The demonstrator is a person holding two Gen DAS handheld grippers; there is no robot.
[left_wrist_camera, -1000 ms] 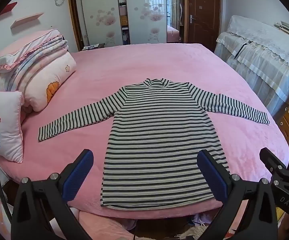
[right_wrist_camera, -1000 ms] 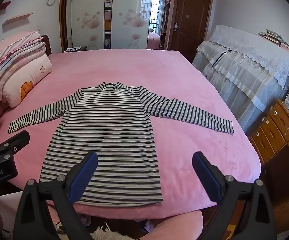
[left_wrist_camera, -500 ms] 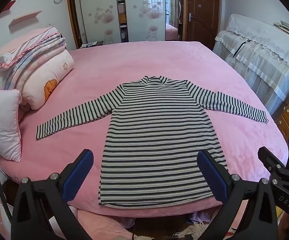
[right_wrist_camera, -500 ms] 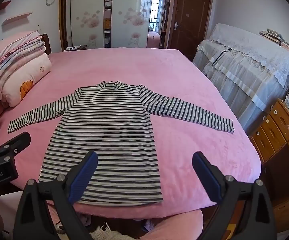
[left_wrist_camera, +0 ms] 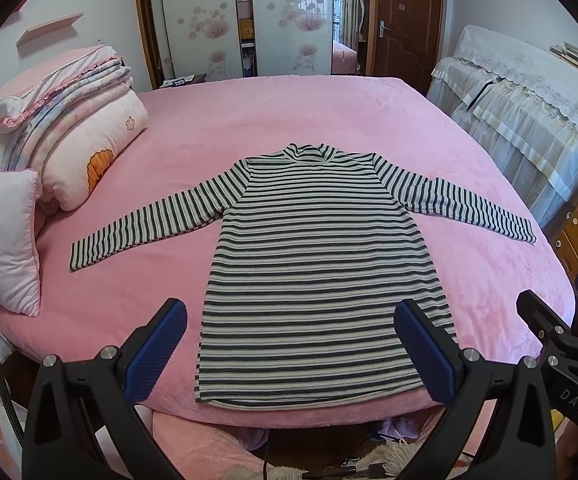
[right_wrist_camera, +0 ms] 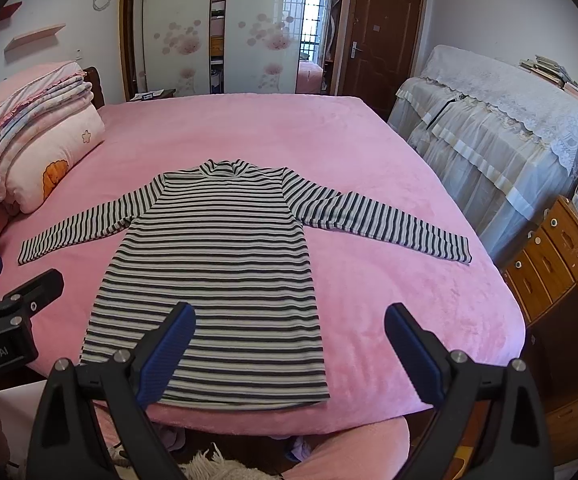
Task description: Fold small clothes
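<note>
Striped top (left_wrist_camera: 321, 272) flat on pink bed (left_wrist_camera: 281, 120), both sleeves outspread

The left gripper (left_wrist_camera: 289, 350) has black angular arms, silver screws and ribbed blue pads (left_wrist_camera: 157, 354). The right gripper (right_wrist_camera: 289, 354) is built the same; white "DAS" lettering marks its body at four o'clock in the left view.
</note>
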